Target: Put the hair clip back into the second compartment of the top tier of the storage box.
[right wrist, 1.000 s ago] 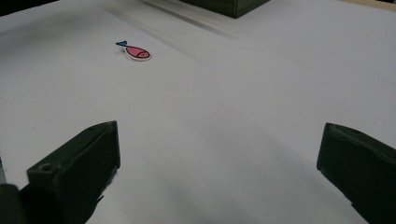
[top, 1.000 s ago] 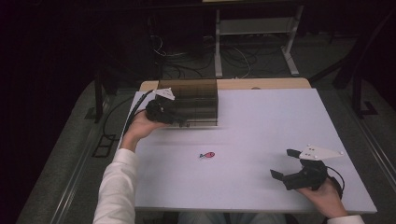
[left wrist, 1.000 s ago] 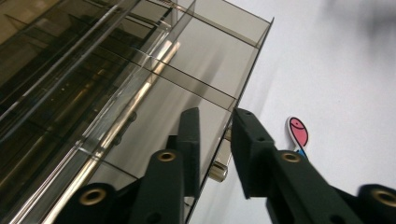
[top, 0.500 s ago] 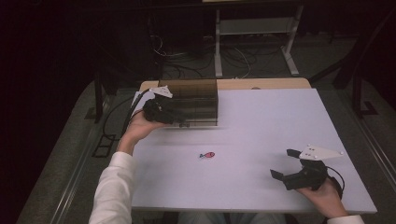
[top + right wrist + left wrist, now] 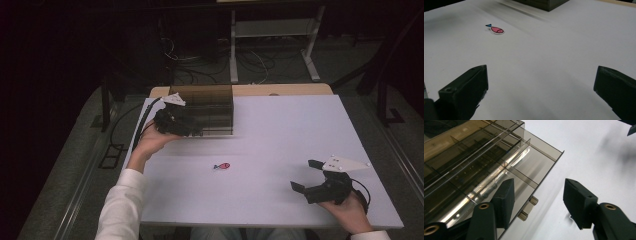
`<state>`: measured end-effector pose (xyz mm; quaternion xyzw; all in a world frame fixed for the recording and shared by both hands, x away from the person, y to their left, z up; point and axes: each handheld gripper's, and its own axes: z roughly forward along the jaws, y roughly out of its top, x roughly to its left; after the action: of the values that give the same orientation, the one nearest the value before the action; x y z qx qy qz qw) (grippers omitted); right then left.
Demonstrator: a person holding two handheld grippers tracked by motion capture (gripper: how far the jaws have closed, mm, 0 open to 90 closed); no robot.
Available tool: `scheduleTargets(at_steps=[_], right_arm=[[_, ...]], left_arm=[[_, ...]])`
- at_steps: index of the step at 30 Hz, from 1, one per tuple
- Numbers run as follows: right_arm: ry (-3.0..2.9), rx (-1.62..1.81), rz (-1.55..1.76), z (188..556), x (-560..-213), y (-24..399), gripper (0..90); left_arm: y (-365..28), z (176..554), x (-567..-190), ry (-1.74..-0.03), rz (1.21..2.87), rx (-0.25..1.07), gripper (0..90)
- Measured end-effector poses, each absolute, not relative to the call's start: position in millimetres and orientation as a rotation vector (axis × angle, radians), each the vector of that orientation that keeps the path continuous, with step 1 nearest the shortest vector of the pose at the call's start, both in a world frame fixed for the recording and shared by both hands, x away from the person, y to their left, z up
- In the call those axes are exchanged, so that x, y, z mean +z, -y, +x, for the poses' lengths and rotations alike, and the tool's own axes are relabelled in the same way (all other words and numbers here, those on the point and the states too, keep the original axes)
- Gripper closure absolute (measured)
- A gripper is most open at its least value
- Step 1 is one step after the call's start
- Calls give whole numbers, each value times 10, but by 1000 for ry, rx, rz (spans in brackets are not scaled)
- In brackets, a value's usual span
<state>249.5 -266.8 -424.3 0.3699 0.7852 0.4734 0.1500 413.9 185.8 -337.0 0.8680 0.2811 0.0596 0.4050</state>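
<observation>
At the far left of the white counter [image 5: 280, 140], the left tool [image 5: 192, 131] is held against the front left corner of a smoked clear box [image 5: 210, 102] – a case divided into compartments by thin walls. In the left gripper view the left tool [image 5: 537, 200] is seen with its jaws spread and nothing pinched: one jaw lies over the box's [image 5: 486, 167] near wall, the other stands clear of it over bare counter, and the box's corner edge runs up between them. Its jaws have just been opening, and no pad is pressed on the box. Two small metal fittings [image 5: 527, 208] are seen at the box's lower edge, between the jaws. The box itself is set at the counter's far edge, left of the middle. Near the right front corner, the right tool [image 5: 306, 176] is held low over the counter, pointed leftward, its jaws spread wide with nothing between them – in the right gripper view only white surface is seen between the two jaws of the right tool [image 5: 541, 87]. A small pink fish [image 5: 222, 166] with a blue tail lies flat near the middle of the counter, well apart from both tools; in the right gripper view the fish [image 5: 496, 29] is seen ahead and to the left.
</observation>
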Motion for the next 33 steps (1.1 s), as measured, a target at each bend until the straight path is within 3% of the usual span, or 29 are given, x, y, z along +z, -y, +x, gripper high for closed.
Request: scheduleTargets(at_steps=[18,33], right_arm=[[-2258,1360,1058,2485,-4238,2661,0],[-2259,1361,1057,2485,-4239,2659,0]], left_arm=[[-1779,3968,-3450,-782,2126,161,294],[-1659,3841,-3448,-753,2098,122,252]])
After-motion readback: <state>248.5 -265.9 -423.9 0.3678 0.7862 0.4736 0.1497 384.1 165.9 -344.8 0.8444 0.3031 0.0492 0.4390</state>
